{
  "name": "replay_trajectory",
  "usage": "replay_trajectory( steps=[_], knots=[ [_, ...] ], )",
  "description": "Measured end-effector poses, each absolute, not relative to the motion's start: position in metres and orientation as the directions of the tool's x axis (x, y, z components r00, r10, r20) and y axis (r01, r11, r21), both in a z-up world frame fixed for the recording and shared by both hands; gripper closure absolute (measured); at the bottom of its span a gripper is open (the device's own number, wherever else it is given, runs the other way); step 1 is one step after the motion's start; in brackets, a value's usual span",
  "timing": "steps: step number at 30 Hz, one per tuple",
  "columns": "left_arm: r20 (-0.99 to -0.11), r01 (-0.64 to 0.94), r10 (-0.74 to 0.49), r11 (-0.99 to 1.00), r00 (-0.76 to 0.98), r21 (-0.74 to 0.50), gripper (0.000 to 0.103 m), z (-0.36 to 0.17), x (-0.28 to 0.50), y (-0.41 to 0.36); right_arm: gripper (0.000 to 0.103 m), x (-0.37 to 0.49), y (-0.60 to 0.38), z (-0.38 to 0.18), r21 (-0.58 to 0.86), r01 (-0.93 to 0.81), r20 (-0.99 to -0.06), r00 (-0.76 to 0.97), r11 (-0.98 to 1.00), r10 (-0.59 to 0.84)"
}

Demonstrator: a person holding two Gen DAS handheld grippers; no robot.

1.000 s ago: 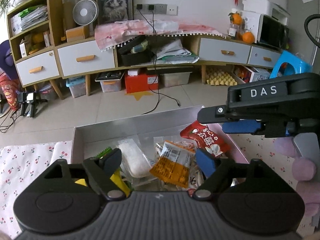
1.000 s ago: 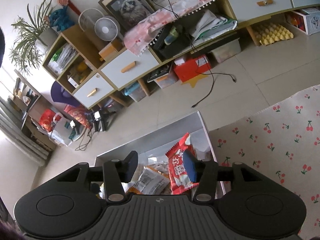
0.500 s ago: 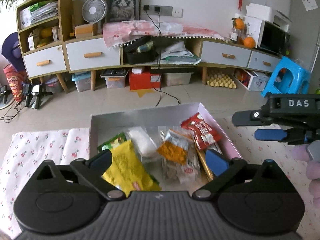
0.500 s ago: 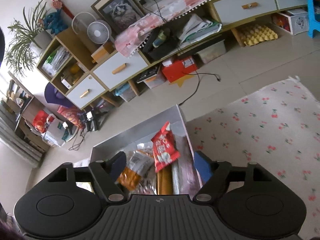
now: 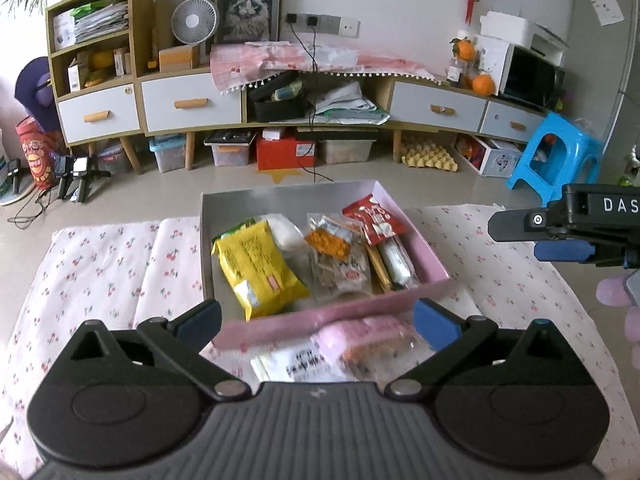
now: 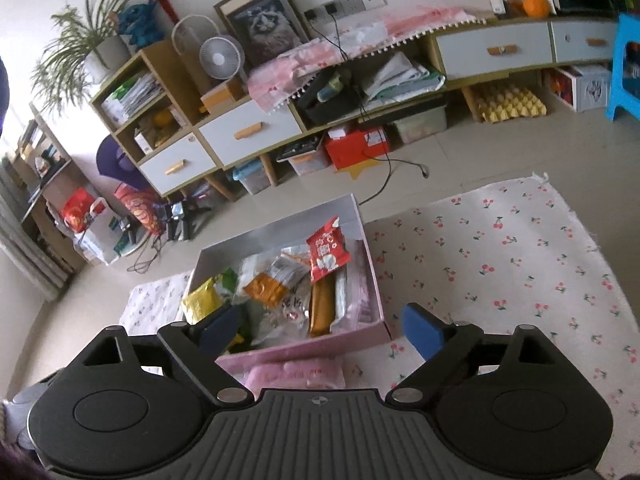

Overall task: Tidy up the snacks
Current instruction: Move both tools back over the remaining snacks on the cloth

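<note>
**Both grippers spread wide above the snack box**

The left gripper (image 5: 316,322) fills the bottom of its frame, jaws far apart and gripping nothing; they have just been opening. Between its blue pads (image 5: 434,324), lower down, a pink packet (image 5: 368,338) lies blurred on the cherry cloth (image 5: 104,264), just in front of the box's near wall.

The box (image 5: 416,232), pink outside and grey inside, sits at frame centre. In it lie a yellow bag (image 5: 258,264) at left, an orange-labelled clear pack (image 5: 336,256) in the middle, a red packet (image 5: 374,220) at upper right, and slim sticks (image 5: 390,260) along the right wall.

The right gripper (image 6: 320,328) has also just been opening and clamps nothing. In its view the box (image 6: 372,264) sits left of centre, the red packet (image 6: 326,254) propped on the other snacks, the pink packet (image 6: 296,374) just below the near wall. In the left view the right gripper (image 5: 560,250) juts in at the right edge, clear of the box
</note>
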State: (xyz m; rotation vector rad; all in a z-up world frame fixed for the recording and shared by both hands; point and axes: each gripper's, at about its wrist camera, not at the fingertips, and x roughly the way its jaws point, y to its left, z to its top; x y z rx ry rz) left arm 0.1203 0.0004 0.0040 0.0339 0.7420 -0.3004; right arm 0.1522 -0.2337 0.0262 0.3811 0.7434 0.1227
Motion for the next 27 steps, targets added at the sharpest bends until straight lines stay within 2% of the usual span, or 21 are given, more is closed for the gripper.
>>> replay_trajectory(
  steps=[16, 19, 27],
  knots=[
    [-0.659, 0.337, -0.273, 0.941, 0.701, -0.031, 0.001, -0.013, 0.079, 0.007, 0.01, 0.098, -0.223, -0.002, 0.244, -0.025, -0.675, 0.713, 0.969, 0.188],
    [-0.699, 0.401, -0.289, 0.916, 0.654, -0.004, 0.001, -0.028, 0.076, 0.002, 0.01, 0.095, -0.223, -0.014, 0.216, -0.036, -0.688, 0.704, 0.976, 0.179],
    [-0.737, 0.576, -0.308, 0.806, 0.602, 0.133, 0.001, -0.06, 0.065, -0.015, 0.01, 0.094, -0.212, -0.038, 0.086, -0.141, -0.761, 0.629, 0.986, 0.156]
  ],
)
